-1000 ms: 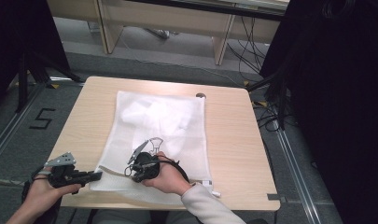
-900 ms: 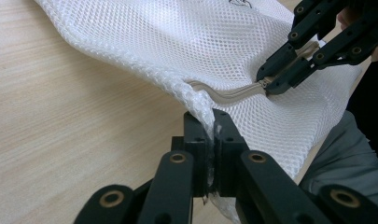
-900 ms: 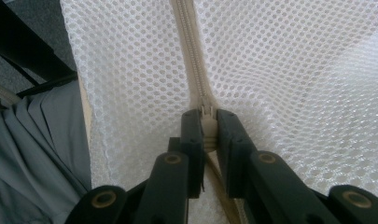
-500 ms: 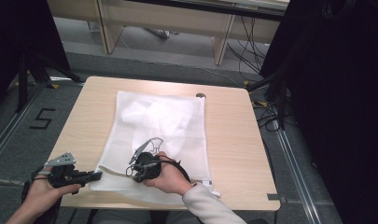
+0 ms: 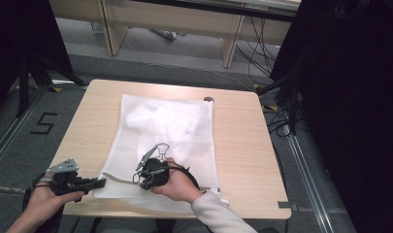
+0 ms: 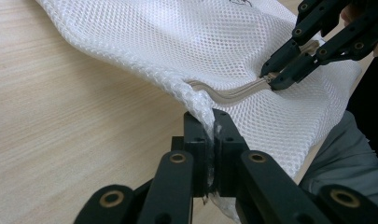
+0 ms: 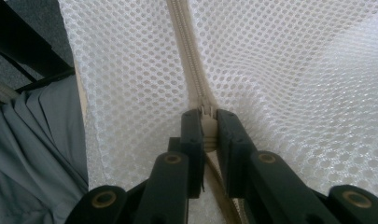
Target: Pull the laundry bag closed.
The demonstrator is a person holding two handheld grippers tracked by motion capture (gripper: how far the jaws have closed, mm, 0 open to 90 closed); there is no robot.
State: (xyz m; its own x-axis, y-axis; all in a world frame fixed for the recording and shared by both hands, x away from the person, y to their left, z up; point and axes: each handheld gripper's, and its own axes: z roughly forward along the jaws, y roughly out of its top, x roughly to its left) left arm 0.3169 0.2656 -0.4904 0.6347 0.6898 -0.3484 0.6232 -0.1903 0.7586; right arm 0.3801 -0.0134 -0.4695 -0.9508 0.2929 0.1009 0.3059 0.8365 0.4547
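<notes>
Pale wooden table (image 5: 242,141): left gripper (image 6: 210,135) pinches white mesh laundry bag (image 5: 174,126) corner as anchor; right gripper (image 7: 206,126) clamps beige zipper slider (image 7: 206,122), apparently for pulling.

Grey floor (image 5: 136,68), wooden desk legs (image 5: 230,46), black curtains (image 5: 359,97)

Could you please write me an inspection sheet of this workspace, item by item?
Surface: light wooden table, bare around the bag.
Job's things: white mesh laundry bag lying flat with something white inside; its beige zipper runs along the near edge.
Clutter: one small dark round spot at the table's far edge; too small to identify.
Grippers: left gripper shut on the bag's corner fabric; right gripper shut on the zipper slider.
Cables: black cable trailing from the right gripper over the hand; black cables on the floor behind the table.
Surroundings: grey floor, pale wooden furniture beyond, black curtain at right.
</notes>
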